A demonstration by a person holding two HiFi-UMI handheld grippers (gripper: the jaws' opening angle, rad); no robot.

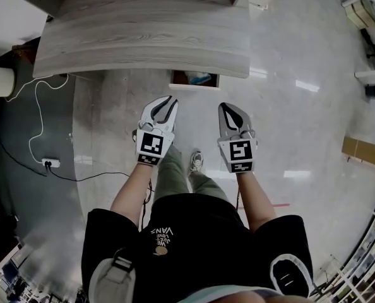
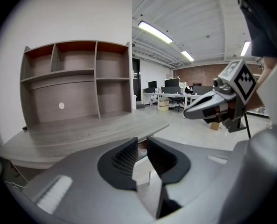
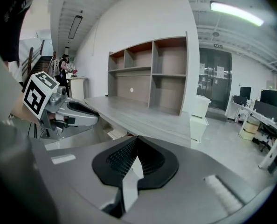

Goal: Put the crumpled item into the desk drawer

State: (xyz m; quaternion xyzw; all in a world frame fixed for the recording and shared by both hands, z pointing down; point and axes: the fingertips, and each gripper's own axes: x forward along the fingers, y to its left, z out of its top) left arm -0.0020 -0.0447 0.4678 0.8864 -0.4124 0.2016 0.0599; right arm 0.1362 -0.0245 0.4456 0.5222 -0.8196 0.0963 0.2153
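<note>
The grey wooden desk (image 1: 143,36) stands ahead of me with its drawer (image 1: 194,84) pulled out under the front edge. Inside the drawer lies something blue (image 1: 200,77); its shape is too small to make out. My left gripper (image 1: 167,101) hovers just short of the drawer, jaws a narrow gap apart and empty, as the left gripper view (image 2: 142,141) shows. My right gripper (image 1: 229,107) hangs level with it to the right, shut with nothing between its jaws (image 3: 136,140).
A shelf unit (image 2: 78,83) rises at the back of the desk. On the floor to the left lie a power strip (image 1: 48,163) and a white cable (image 1: 37,112). My shoe (image 1: 196,161) stands below the grippers. A white bin (image 3: 201,113) stands by the desk's end.
</note>
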